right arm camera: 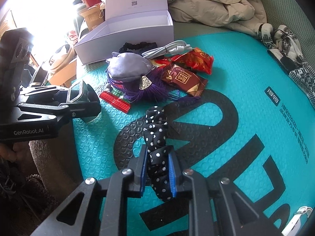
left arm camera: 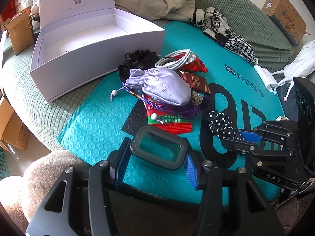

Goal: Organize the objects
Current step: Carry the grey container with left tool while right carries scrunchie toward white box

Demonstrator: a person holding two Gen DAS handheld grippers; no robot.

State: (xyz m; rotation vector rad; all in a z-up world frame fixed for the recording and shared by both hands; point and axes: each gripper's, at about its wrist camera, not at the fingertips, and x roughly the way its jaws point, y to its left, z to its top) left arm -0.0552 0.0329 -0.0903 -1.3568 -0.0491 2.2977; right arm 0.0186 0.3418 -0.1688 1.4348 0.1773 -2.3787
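Right gripper (right arm camera: 157,169), jaws pinching polka-dot scrunchie (right arm camera: 157,137) on teal mailer (right arm camera: 246,78); left gripper (left arm camera: 155,163), jaws clamping clear frame, seemingly a case (left arm camera: 157,147). White box (left arm camera: 65,63) empty; pile (left arm camera: 167,84) unsorted. Barely begun.

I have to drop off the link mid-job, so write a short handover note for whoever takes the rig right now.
Left gripper: shut on a dark rectangular clear-windowed case, held above the teal bubble mailer.
Right gripper: shut on the black white-dotted fabric scrunchie, which still lies on the mailer.
Done: nothing is inside the open white cardboard box yet.
Left: both held items, plus the pile by the box: lilac satin drawstring pouch, coiled white cable, black ruffled scrunchie, red snack packets, brown chocolate wrapper, purple tassel.
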